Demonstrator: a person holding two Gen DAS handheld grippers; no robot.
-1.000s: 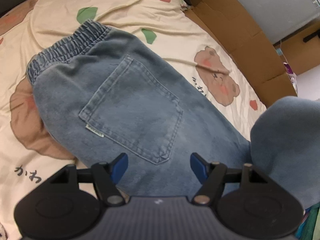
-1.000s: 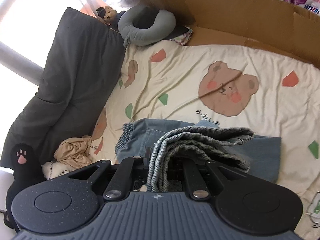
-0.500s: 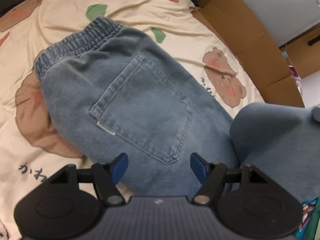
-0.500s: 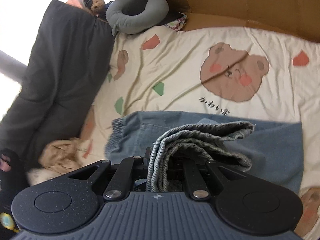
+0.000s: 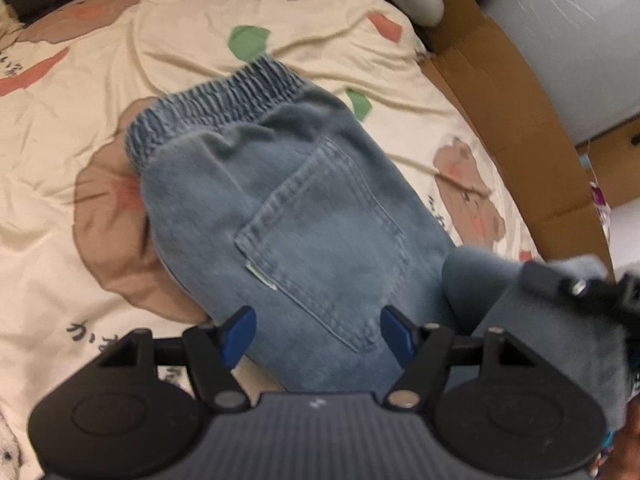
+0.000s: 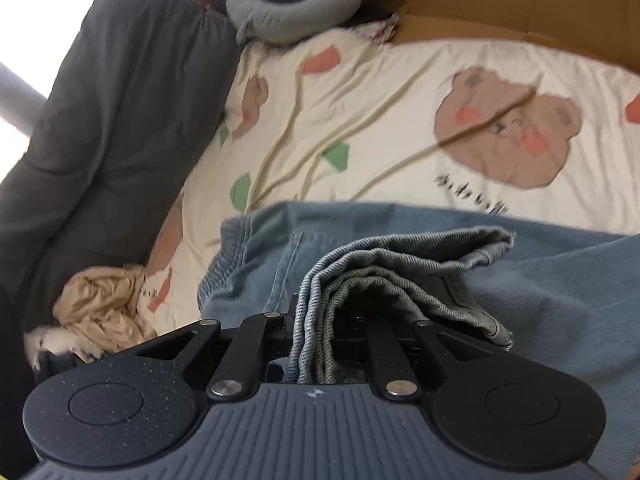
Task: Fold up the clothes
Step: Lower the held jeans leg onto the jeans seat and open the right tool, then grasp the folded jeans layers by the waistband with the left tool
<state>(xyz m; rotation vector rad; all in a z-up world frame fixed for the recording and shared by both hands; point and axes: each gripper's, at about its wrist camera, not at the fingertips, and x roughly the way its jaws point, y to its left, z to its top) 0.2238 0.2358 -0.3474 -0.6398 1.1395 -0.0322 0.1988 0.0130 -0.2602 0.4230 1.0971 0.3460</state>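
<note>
Dark Japanese kana printed under bear on bedsheet (image 6: 472,196); blurred, not legible.

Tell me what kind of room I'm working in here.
Most likely a bedroom: the blue denim jeans lie on a bed with a cream bear-print sheet, a dark grey quilted cushion runs along one side, and a grey U-shaped neck pillow sits at the far end.

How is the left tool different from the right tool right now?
The left tool is open, with nothing between its blue pads; the right tool is shut on the bunched hem of the jeans. The left tool hovers over the back pocket without gripping; the right tool holds the folded-over leg end above the jeans. Both are black two-finger tools pointed down at the same jeans on the bear-print sheet.
</note>
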